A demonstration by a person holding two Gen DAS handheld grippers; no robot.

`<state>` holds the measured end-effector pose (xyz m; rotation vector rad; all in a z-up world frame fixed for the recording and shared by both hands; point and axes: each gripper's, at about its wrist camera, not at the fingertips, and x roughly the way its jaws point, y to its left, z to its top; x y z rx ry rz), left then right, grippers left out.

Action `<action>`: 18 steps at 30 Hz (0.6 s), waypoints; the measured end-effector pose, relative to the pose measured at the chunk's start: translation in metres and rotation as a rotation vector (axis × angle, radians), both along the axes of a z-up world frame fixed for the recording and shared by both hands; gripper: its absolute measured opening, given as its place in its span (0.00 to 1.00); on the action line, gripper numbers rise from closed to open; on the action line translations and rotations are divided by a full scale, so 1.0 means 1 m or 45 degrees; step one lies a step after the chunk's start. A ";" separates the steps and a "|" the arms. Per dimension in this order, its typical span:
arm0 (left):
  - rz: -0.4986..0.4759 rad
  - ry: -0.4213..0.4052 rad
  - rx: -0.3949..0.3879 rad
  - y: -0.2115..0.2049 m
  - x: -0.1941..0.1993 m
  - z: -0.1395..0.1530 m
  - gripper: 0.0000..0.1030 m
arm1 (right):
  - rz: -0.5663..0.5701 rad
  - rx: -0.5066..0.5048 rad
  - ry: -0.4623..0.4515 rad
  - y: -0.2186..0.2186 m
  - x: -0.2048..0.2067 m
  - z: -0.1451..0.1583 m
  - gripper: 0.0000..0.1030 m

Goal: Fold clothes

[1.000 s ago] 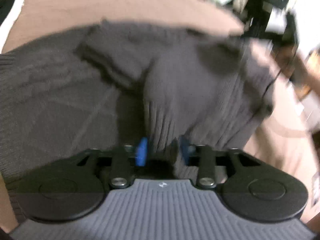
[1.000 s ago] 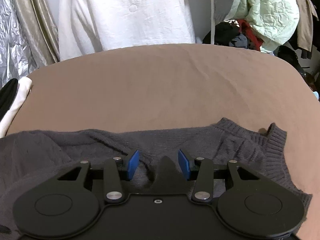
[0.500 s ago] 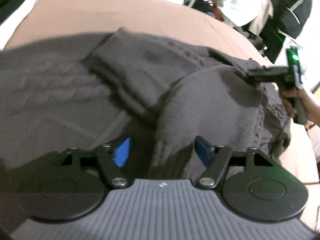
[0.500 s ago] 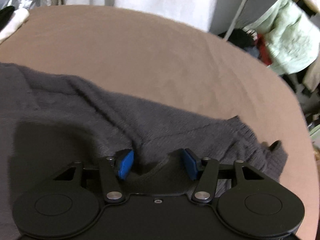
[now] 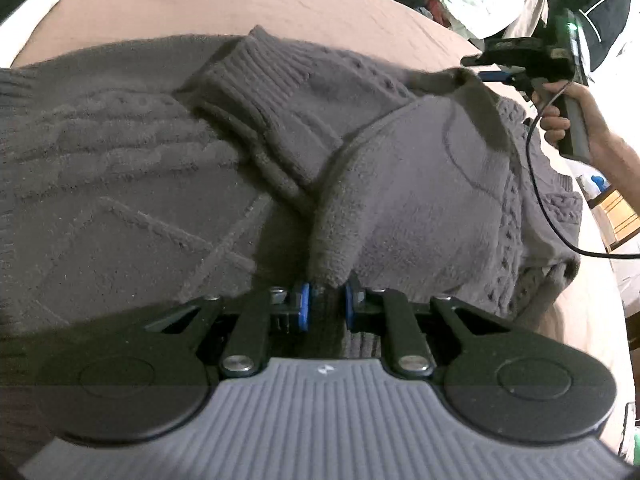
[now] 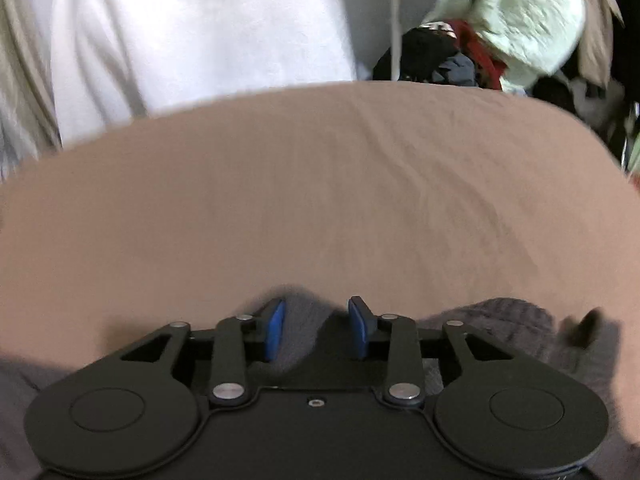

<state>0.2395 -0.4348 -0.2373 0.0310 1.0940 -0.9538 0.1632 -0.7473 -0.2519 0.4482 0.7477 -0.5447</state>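
Observation:
A dark grey cable-knit sweater [image 5: 160, 160] lies spread on a brown sheet [image 5: 200, 8], with a ribbed sleeve folded across its middle. My left gripper [image 5: 326, 308] is closing, and a raised fold of the sweater is pinched between its blue pads. At the far right, a hand [image 5: 560, 120] holds my right gripper [image 5: 486, 76] at a lifted corner of the sweater. In the right wrist view, the right gripper [image 6: 316, 320] is opening. Sweater fabric [image 6: 298, 324] sits between its pads against the left one, with a gap to the right pad.
The brown sheet [image 6: 320, 200] stretches beyond the sweater's edge. Behind it hangs a white garment [image 6: 180, 32], and a heap of clothes [image 6: 500, 32] is at the back right. A black cable [image 5: 536, 184] trails from the right gripper over the sweater.
The left jaws have narrowed onto a fold of the sweater. The right gripper swung sideways with the sweater's edge, so its view now looks mostly at bare sheet, and its pads stand slightly wider.

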 end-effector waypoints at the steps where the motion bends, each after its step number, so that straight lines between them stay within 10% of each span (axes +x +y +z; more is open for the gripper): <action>1: -0.003 -0.003 -0.004 0.000 0.000 0.001 0.16 | -0.030 0.053 -0.082 -0.004 -0.013 0.002 0.55; 8: 0.006 0.092 -0.083 -0.002 0.008 -0.005 0.38 | -0.203 0.406 -0.373 -0.017 -0.119 0.005 0.57; 11: 0.012 0.033 -0.117 -0.010 0.001 0.004 0.12 | -0.164 0.449 -0.306 -0.001 -0.148 -0.009 0.64; 15: -0.040 0.016 -0.420 0.015 -0.015 0.051 0.12 | -0.127 0.498 -0.230 0.016 -0.154 -0.039 0.65; 18: 0.017 0.002 -0.307 0.021 -0.016 0.056 0.14 | -0.134 0.512 -0.278 0.011 -0.144 -0.048 0.65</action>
